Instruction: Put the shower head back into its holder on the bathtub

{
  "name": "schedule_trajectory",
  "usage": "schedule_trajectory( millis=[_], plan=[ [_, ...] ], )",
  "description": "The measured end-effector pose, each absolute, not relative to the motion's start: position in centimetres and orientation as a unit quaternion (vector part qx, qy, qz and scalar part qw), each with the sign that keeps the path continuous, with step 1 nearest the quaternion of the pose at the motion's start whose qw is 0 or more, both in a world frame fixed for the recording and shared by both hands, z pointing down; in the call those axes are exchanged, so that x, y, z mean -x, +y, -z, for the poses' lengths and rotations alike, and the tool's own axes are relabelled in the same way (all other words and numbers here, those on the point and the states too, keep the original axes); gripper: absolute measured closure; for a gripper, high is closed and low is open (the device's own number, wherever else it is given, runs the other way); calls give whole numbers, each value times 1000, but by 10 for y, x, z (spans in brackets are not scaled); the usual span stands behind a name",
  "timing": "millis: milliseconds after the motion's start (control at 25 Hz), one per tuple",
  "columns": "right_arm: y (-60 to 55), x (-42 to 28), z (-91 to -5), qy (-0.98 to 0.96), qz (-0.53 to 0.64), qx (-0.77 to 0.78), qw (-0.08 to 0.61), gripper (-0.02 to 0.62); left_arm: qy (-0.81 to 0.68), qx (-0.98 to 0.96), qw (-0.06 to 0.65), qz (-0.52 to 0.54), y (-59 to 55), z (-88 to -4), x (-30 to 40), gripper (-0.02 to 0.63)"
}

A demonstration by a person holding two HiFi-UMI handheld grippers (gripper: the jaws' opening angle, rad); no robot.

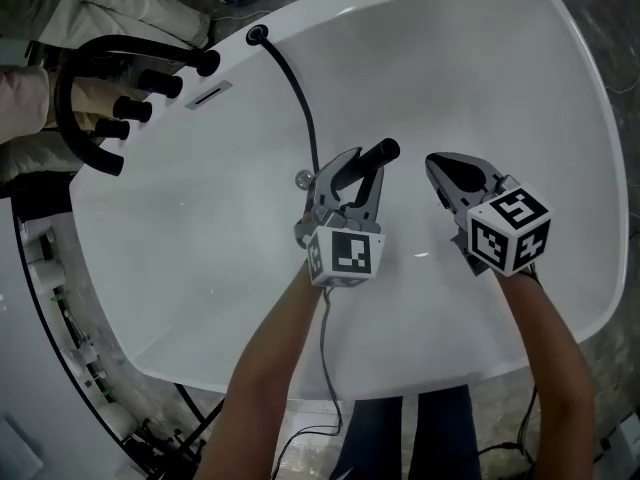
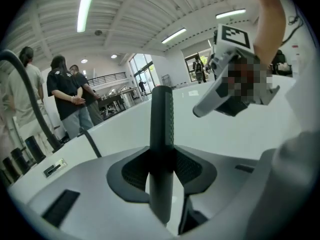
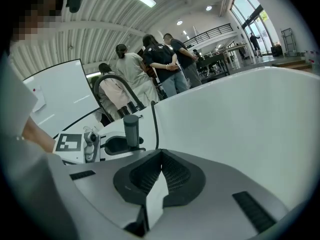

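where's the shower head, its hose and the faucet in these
shower head (image 1: 380,153): head view, free end of its black handle
hose (image 1: 297,90): head view, midway along its visible length
faucet (image 1: 64,108): head view, bend of its curved black spout

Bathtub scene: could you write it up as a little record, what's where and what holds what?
Bathtub: white, seen from above
Shower head: black, held over the bathtub
Left gripper: shut on the shower head
Right gripper: beside it, fingers together, nothing held
Hose: black, runs from a hole on the rim toward the shower head
Faucet: black, at the rim's far left
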State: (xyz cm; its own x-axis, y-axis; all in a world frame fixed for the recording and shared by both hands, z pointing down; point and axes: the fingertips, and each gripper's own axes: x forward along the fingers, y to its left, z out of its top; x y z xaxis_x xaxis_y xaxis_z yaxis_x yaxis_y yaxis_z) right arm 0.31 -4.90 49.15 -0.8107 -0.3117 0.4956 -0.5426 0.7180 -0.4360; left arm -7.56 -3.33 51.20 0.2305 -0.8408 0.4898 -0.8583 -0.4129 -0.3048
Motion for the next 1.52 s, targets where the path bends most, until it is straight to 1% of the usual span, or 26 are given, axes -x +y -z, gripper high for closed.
schedule_trajectory(
  millis=[360, 600, 920, 1160, 1320, 1520],
  plan=[
    [-21, 21, -451, -908, -297, -214, 203, 589, -632, -743, 21, -219, -45, -418, 124, 477],
    [-14, 34, -428, -913, -292, -206, 198, 588, -667, -723, -2, -183, -58, -365, 152, 477],
    [-15, 39, -409, -913, -287, -213, 194, 588, -711, -697, -31, -95, -61, -277, 179, 477],
    [-12, 50, -399, -914, -288, -209, 194, 588, -722, -686, -53, -78, -59, -233, 194, 477],
    [-14, 55, -392, -915, -287, -207, 193, 589, -727, -682, -66, -39, -62, -196, 200, 477],
    [-13, 56, -389, -916, -282, -204, 198, 588, -735, -672, -87, -16, -62, -162, 210, 477]
  ],
)
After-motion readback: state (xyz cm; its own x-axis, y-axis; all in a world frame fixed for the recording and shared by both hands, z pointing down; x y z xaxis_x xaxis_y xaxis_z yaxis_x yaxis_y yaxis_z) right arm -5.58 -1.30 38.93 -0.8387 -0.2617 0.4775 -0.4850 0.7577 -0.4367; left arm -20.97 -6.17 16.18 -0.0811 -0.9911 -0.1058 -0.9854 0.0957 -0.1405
